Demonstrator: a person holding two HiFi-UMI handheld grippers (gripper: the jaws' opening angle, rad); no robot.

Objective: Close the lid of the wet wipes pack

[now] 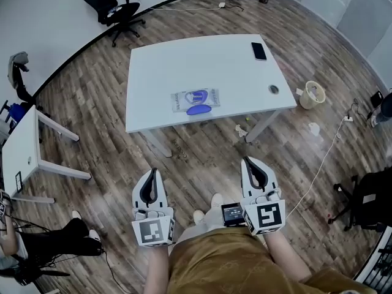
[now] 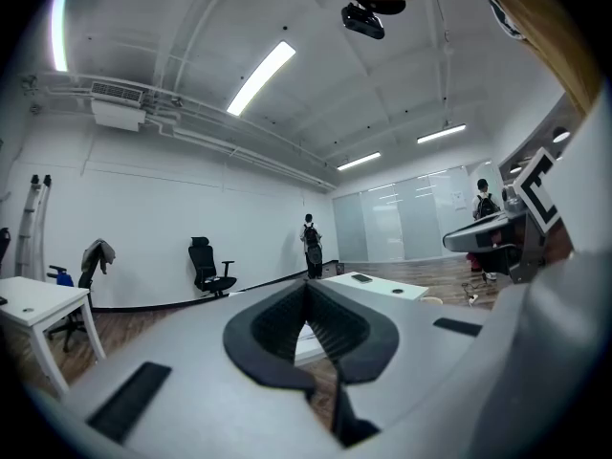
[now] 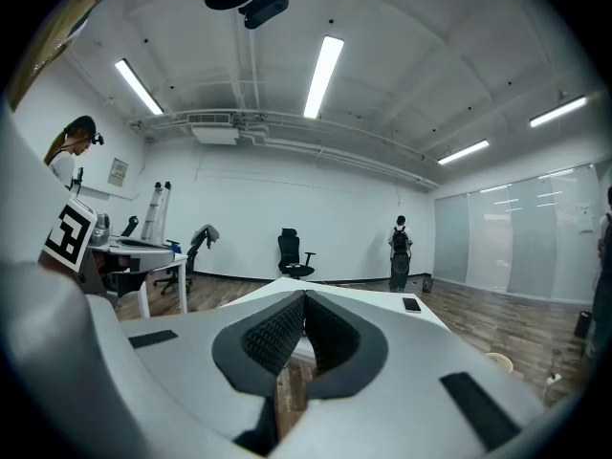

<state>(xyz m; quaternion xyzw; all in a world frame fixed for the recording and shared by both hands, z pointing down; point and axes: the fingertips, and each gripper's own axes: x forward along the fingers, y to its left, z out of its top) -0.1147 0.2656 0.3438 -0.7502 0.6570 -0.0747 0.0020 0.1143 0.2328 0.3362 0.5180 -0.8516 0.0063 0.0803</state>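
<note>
Grippers: We hold the left gripper [image 1: 152,175] and the right gripper [image 1: 247,163] low, just ahead of our tan trousers [image 1: 214,259]. They are well short of the table. Each has its jaws pressed together at the tips, with nothing between them.
Floor: We see brown wood-plank flooring [image 1: 196,161] under both grippers. A thin white cable [image 1: 318,164] trails across it at the right.
Surface: The white rectangular table [image 1: 184,60] stands farther out, mostly bare.
Pack: The flat pale wet wipes pack [image 1: 195,98] lies near the table's near edge, about midway along it. Its blue oval lid [image 1: 195,109] is flipped open on the pack's near side.
Other items: A black phone [image 1: 259,51] lies at the table's far right corner.
Beside the table: A beige round bin [image 1: 313,94] stands on the floor to the right, and a second white table [image 1: 21,146] stands at the left.
Far room: A black office chair [image 1: 119,11] stands by the curved white wall [image 1: 55,17]. A person with a backpack [image 3: 401,251] stands near the glass partition [image 3: 516,247].
</note>
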